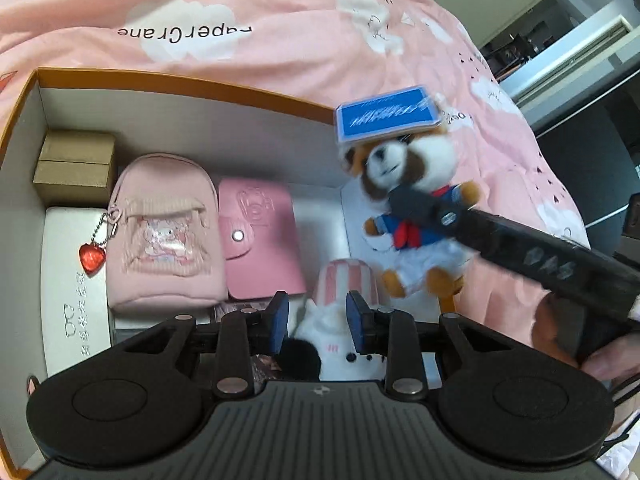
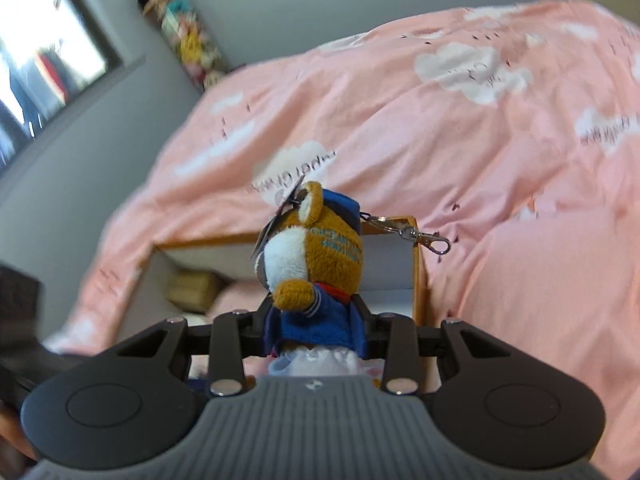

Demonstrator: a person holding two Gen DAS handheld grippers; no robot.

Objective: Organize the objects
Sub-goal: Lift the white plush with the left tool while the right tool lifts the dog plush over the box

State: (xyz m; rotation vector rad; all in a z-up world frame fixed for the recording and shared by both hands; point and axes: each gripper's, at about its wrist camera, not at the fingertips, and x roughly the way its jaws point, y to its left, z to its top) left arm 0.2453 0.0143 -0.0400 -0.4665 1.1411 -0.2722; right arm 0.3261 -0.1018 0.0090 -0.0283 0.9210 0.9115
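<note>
While clamped, plush raccoon (image 2: pixel 316 264), right gripper (image 2: pixel 316 320)

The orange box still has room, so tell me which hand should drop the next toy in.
Right. Its tongs are shut on the brown plush animal in the blue sailor suit, held above the orange cardboard box. The left tongs straddle a white plush already inside.

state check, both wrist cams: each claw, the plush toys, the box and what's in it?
right claw: shut on sailor plush
sailor plush: held up above box
left claw: white plush between pads; contact unclear
white plush: low in box
orange box: open, no lid
pink pouch: lying in box
pink snap case: snapped shut, in box
</note>
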